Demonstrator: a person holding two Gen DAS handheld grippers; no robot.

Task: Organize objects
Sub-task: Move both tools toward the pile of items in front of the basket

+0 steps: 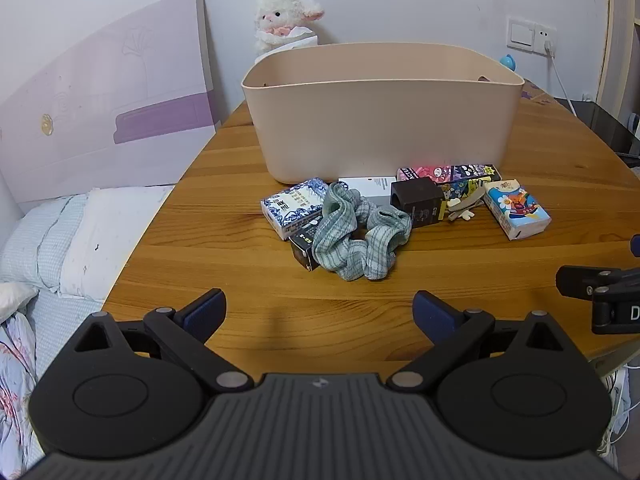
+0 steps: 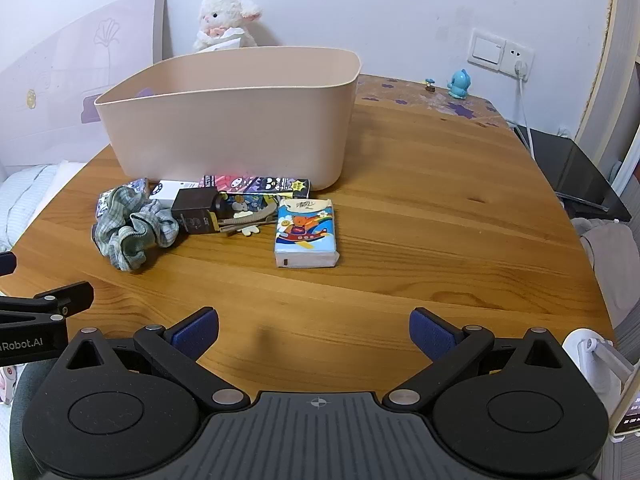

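Where wooden table (image 2: 420, 200) meets bed (image 1: 60, 232), white wall (image 2: 360, 0)

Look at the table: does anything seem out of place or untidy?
Yes. The bin stands upright, but small items lie jumbled on the table in front of it: a crumpled scrunchie draped over boxes, and a tissue pack lying apart. Nothing looks spilled or broken.

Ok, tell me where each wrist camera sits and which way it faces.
Left wrist: behind the open left claw, low over the table's near edge, facing the beige bin; the right claw shows at right.
Right wrist: behind the open right claw, further right, facing the table and wall; the left claw's finger shows at left.
Shared: bin, green scrunchie, tissue pack, plush lamb.
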